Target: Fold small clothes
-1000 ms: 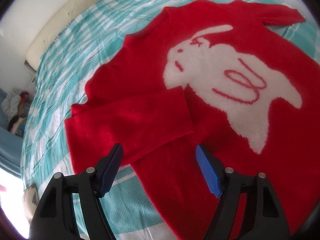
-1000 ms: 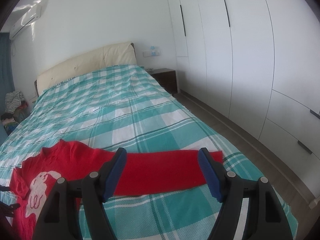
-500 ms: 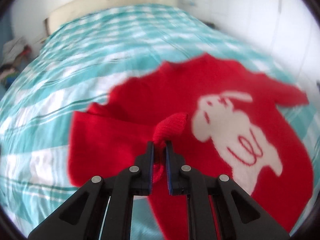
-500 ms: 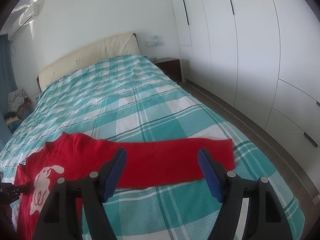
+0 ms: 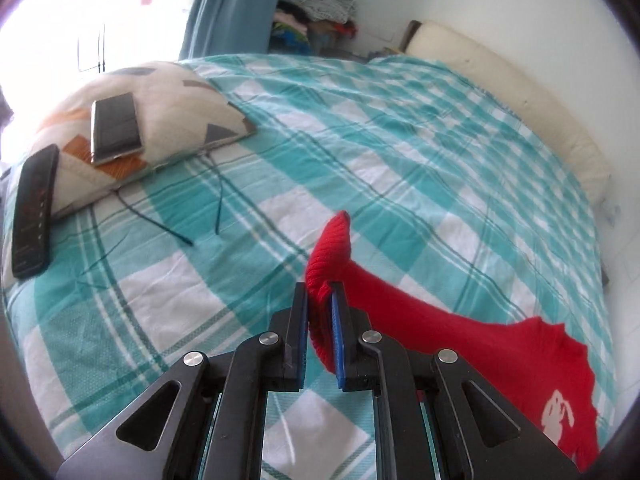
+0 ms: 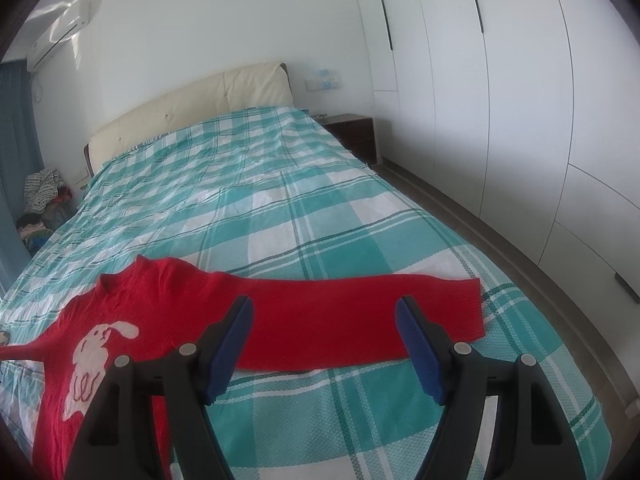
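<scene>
A red knit sweater (image 6: pixel 160 312) with a white rabbit design lies on the teal checked bed cover (image 6: pixel 280 208). In the left wrist view my left gripper (image 5: pixel 319 294) is shut on the cuff of the sweater's left sleeve (image 5: pixel 332 248) and holds it stretched out away from the body (image 5: pixel 532 364). In the right wrist view my right gripper (image 6: pixel 324 312) is open and empty, just above the right sleeve (image 6: pixel 360 316), which lies flat and straight toward the bed's right edge.
A patterned pillow (image 5: pixel 160 120) with a phone (image 5: pixel 114 126) on it and a dark remote (image 5: pixel 34 208) lie at the left of the bed. A thin cable (image 5: pixel 168 224) runs across the cover. White wardrobes (image 6: pixel 500 100) and a nightstand (image 6: pixel 354 132) stand to the right.
My left gripper shut on the folded left sleeve's cuff and pulled it out sideways, away from the sweater's body. My right gripper stayed open and moved slightly nearer the right sleeve.
</scene>
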